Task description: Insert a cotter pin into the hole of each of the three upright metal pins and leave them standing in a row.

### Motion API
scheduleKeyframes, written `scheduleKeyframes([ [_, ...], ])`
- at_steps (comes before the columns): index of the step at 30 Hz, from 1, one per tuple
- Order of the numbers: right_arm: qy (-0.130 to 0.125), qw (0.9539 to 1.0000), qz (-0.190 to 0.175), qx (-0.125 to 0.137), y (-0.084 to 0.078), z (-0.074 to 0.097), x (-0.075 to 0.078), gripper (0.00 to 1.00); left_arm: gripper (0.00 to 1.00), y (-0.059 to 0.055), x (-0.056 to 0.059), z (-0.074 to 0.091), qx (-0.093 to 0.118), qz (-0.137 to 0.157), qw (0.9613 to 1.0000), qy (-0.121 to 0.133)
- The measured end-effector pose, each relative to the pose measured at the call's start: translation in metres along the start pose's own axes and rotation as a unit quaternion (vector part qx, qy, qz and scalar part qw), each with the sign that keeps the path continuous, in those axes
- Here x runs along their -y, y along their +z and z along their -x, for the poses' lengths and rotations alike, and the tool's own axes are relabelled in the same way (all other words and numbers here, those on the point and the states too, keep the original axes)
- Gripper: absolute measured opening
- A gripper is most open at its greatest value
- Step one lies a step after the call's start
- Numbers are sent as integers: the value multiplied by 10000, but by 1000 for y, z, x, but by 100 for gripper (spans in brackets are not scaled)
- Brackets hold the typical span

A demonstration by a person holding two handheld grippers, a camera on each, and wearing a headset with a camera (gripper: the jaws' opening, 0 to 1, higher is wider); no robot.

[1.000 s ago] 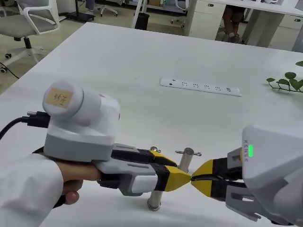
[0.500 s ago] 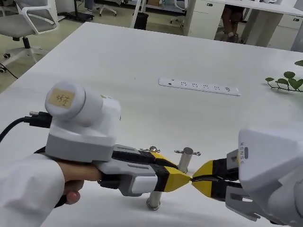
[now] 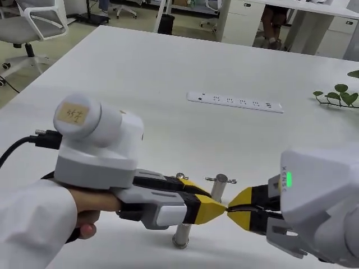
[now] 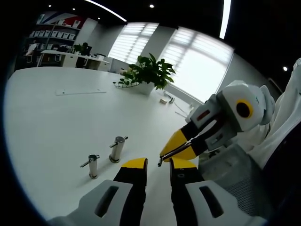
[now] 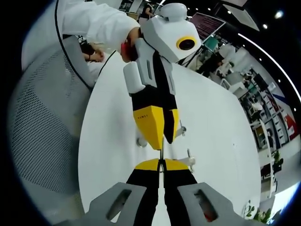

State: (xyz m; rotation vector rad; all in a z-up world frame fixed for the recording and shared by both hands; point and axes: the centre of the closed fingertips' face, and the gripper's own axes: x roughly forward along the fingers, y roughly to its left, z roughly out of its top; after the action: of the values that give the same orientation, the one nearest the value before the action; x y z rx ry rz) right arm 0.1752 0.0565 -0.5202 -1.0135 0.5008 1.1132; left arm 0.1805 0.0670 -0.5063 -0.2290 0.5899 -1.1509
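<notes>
Pin first: the near pin (image 3: 180,240) stands upright on the counter (image 3: 140,73). Its foot shows under the body of the left tongs (image 3: 220,210), which hide its top and hole. Above that pin and off to its right, the left tongs meet the right tongs (image 3: 233,209) tip to tip. The right tongs are closed on a cotter pin (image 4: 161,161). It lies roughly level, its long axis along the line between the two tools and its free end pointing back over the near pin's side. The left tongs are partly open; that free end sits in their gap, and I cannot see them pinching it. By my reading, the cotter pin has to come down and leftward to reach the near pin, and the left tongs are the closer tool, almost directly over it. Beyond the near pin stand the left far pin (image 3: 179,177) and the right far pin (image 3: 219,188), each with a cotter pin across its top. Well beyond those lie a power strip (image 3: 234,102) and a plant (image 3: 336,95).
</notes>
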Motion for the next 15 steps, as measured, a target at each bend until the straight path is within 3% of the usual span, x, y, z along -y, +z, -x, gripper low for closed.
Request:
scheduleKeyframes([
  [15,-27,10000,23,-26,0,-1,-1,0,15,-1,0,0,-15,-6,10000,3],
])
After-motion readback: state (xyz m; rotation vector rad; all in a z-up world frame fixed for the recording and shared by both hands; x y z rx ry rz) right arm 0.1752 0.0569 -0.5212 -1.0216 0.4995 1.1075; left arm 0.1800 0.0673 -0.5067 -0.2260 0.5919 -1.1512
